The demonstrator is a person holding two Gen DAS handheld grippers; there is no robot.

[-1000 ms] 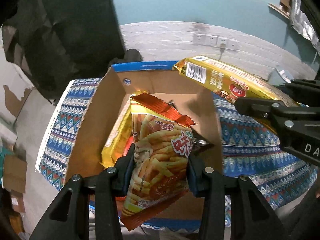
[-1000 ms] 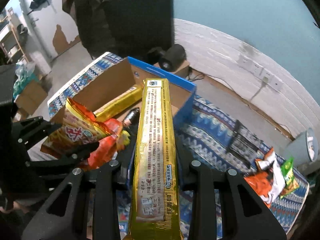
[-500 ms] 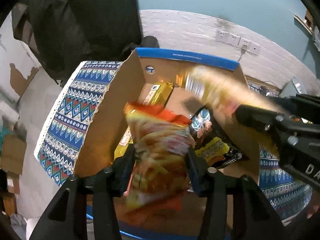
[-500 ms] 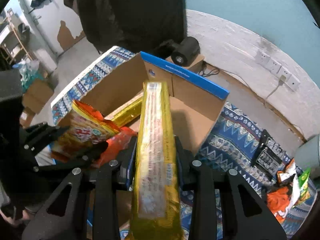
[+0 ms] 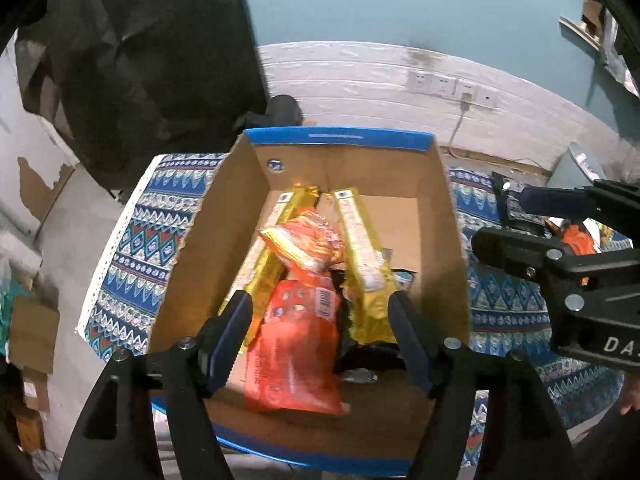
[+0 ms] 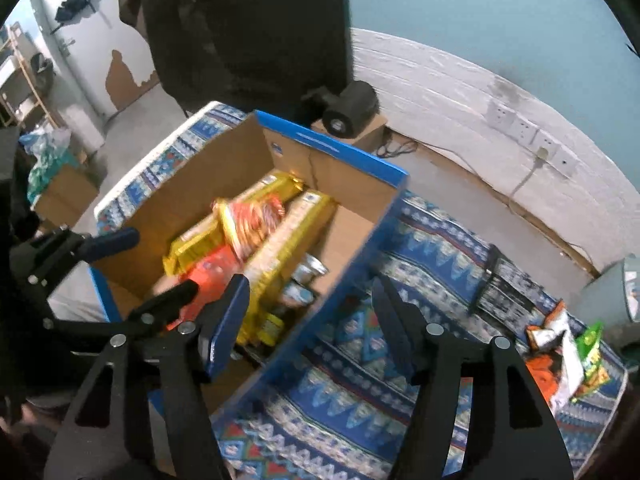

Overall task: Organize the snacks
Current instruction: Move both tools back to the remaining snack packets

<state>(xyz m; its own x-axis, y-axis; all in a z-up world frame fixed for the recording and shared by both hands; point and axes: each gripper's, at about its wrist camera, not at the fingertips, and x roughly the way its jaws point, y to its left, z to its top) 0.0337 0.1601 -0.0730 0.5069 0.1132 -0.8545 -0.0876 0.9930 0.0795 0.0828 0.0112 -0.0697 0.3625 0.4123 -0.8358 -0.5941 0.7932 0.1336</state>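
Note:
A cardboard box with blue rims (image 5: 436, 216) (image 6: 332, 148) stands on a patterned blue cloth. Inside lie an orange-yellow fries snack bag (image 5: 304, 244) (image 6: 252, 220), a long golden packet (image 5: 360, 248) (image 6: 288, 240), another golden packet (image 5: 276, 236) and an orange bag (image 5: 296, 340). My left gripper (image 5: 320, 332) is open and empty above the box's near side. My right gripper (image 6: 308, 324) is open and empty above the box's right wall. Each gripper shows in the other's view.
More snack bags (image 6: 568, 352) lie on the cloth (image 6: 420, 248) at the far right. A black barred object (image 6: 500, 288) lies on the cloth right of the box. A dark speaker (image 6: 352, 108) sits behind the box. Wall sockets (image 5: 452, 88) are at the back.
Both grippers opened. The fries bag dropped from my left gripper and the long golden packet from my right gripper; both now lie in the box.

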